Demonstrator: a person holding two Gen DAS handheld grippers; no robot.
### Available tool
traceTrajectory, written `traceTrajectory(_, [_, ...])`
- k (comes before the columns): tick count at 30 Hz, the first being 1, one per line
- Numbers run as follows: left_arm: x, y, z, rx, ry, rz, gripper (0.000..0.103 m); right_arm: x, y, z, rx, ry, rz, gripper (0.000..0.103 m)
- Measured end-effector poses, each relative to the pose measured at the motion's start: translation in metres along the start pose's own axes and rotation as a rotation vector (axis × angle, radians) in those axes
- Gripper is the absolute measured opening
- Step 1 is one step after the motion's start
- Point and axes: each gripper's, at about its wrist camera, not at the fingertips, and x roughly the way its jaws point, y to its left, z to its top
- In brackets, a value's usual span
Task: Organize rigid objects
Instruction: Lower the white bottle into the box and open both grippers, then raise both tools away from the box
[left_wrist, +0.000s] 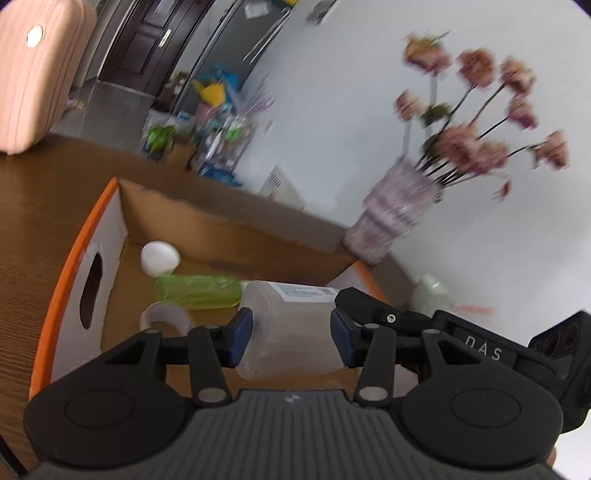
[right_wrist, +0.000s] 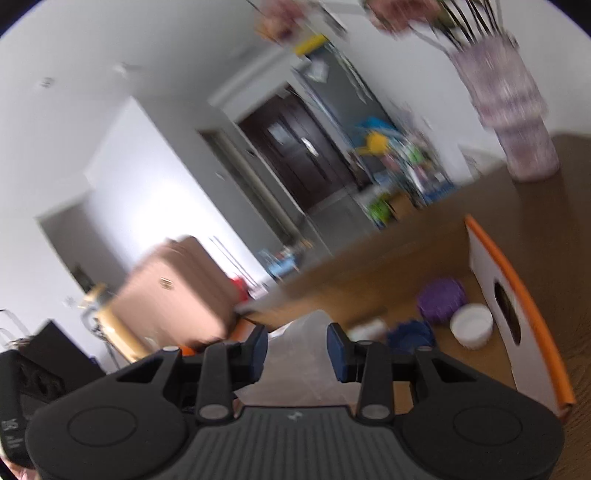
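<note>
Your left gripper (left_wrist: 291, 339) has its blue pads (left_wrist: 242, 338) pressed on both sides of a translucent white plastic jar with a printed label (left_wrist: 288, 325); the jar lies on its side between them, held over the open cardboard box with orange edges (left_wrist: 59, 280). At 3 o'clock of those pads, just beside the jar, your right gripper's black body (left_wrist: 480, 347) crowds in, so you have little room on that side.

Inside the box, at 10 o'clock from the jar, a roll of clear tape (left_wrist: 166, 317) sits near the white end wall with its oval hand hole. Beyond it lies a green translucent bottle (left_wrist: 197, 291) on its side, and past that a white round cup (left_wrist: 159, 257) in the far corner. The far cardboard wall rises behind them.

Your right gripper (right_wrist: 297, 349) has its jaws nearly together around a pale translucent thing (right_wrist: 295, 354); blur hides what it is and whether the pads touch it. At 2 o'clock a dark blue ball of yarn (right_wrist: 410, 332), a purple ball of yarn (right_wrist: 441, 301) and a white round tub (right_wrist: 472, 325) lie against the box's end wall.

Outside the box, the brown wooden tabletop (left_wrist: 44, 199) is open at 9 o'clock. At 1 o'clock, past the far rim, a mottled pink vase of flowers (left_wrist: 391, 214) stands close to the box.
</note>
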Motion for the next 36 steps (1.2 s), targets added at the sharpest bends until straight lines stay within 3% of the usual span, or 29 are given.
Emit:
traceTrajectory(3, [0.019,0.009,-0.001,-0.001,0.052,0.038,0.047,0.025,-0.014,-0.003,0.028,0.055,-0.033,0.036])
traceTrajectory(9, [0.024,0.013,0.007,0.018,0.031,0.106,0.047,0.053,-0.02,-0.01,0.055,0.141,-0.129,0.042])
traceTrajectory(13, [0.001,0.003,0.017,0.038,0.0,0.125,0.052,0.042,-0.012,-0.004,0.027,0.108,-0.164,0.05])
traceTrajectory(19, [-0.062,-0.022,0.018,0.142,-0.057,0.188,0.068,-0.011,0.015,0.014,-0.025,0.039,-0.156,0.055])
traceTrajectory(22, [-0.103,-0.041,0.012,0.243,-0.111,0.222,0.077,-0.047,0.039,0.021,-0.134,0.002,-0.162,0.065])
traceTrajectory(25, [-0.137,-0.055,0.01,0.282,-0.147,0.258,0.084,-0.087,0.06,0.029,-0.235,-0.036,-0.189,0.07])
traceTrajectory(28, [-0.168,-0.071,0.006,0.346,-0.188,0.313,0.091,-0.13,0.081,0.037,-0.293,-0.076,-0.19,0.082])
traceTrajectory(31, [-0.201,-0.087,0.0,0.386,-0.26,0.338,0.099,-0.17,0.101,0.036,-0.37,-0.14,-0.218,0.087])
traceTrajectory(36, [-0.247,-0.109,-0.019,0.444,-0.366,0.367,0.103,-0.229,0.123,0.018,-0.475,-0.244,-0.237,0.094])
